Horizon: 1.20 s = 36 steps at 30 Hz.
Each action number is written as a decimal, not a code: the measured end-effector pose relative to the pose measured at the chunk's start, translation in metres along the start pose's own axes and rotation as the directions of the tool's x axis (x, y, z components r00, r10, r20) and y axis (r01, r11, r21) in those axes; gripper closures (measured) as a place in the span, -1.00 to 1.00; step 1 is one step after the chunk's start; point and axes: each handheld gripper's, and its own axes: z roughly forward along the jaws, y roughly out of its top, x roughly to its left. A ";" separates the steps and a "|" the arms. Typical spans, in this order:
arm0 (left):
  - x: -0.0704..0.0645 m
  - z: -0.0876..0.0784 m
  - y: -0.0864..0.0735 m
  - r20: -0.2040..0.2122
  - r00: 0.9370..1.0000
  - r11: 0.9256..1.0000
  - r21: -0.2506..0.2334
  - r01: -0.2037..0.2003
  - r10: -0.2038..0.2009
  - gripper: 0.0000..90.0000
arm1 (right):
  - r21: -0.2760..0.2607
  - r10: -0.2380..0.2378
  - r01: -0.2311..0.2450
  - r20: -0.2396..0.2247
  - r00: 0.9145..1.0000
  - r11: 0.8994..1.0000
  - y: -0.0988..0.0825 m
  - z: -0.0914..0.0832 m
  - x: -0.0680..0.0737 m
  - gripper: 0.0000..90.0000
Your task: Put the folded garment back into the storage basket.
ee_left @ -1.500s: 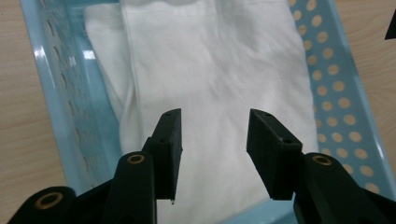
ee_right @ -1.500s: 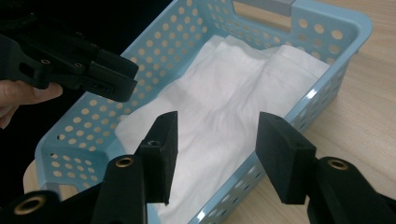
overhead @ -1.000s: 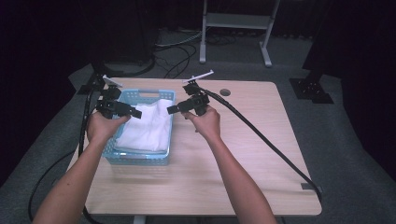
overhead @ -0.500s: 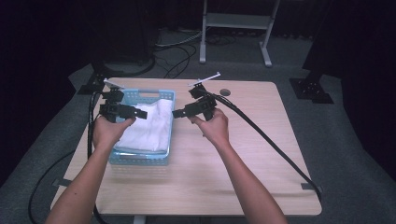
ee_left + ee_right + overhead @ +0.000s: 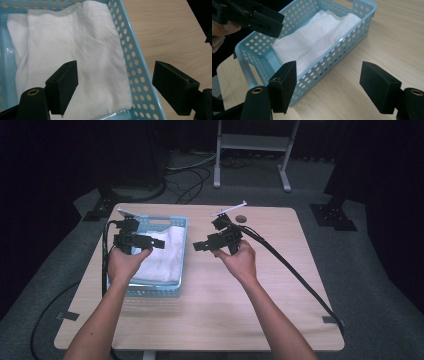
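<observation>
Lying folded in the blue basket (image 5: 181, 251) is a white cloth (image 5: 162, 257); no writing is seen. Left tongs (image 5: 159, 242) and right tongs (image 5: 199, 245), jaws just opened, are held released, nothing between them.

wooden table (image 5: 280, 285), grey carpet (image 5: 365, 270), metal stand (image 5: 252, 142)

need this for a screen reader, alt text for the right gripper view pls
A white cloth lies folded in a blue perforated basket on a wooden table. The right gripper has open, empty jaws in the foreground, and the left gripper hovers over the basket's far end.
</observation>
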 end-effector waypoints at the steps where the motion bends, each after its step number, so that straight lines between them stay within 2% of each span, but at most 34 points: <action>1: -0.001 0.000 0.000 -0.001 1.000 1.000 0.000 -0.001 0.001 -0.54 | 0.005 -0.006 0.006 0.006 1.000 1.000 -0.001 -0.001 0.000 -0.35; 3: -0.004 0.001 -0.001 -0.001 1.000 1.000 -0.007 -0.002 0.002 -0.54 | 0.017 -0.031 0.030 0.032 0.999 0.999 -0.003 -0.004 0.001 -0.35; 13: -0.015 0.003 -0.003 -0.001 1.000 1.000 -0.028 -0.011 0.011 -0.56 | 0.052 -0.077 0.073 0.067 0.995 0.996 -0.007 -0.011 0.006 -0.36; 30: -0.029 0.004 -0.003 0.018 1.000 0.999 -0.036 -0.024 0.025 -0.57 | 0.087 -0.084 0.076 0.093 0.992 0.993 -0.010 -0.020 0.008 -0.36; 33: -0.031 0.004 -0.003 0.020 0.999 0.999 -0.036 -0.026 0.027 -0.57 | 0.095 -0.075 0.065 0.104 0.992 0.993 -0.011 -0.021 0.007 -0.36; 36: -0.033 0.004 -0.002 0.025 0.999 0.999 -0.036 -0.030 0.030 -0.57 | 0.096 -0.065 0.056 0.092 0.994 0.994 -0.011 -0.023 0.006 -0.36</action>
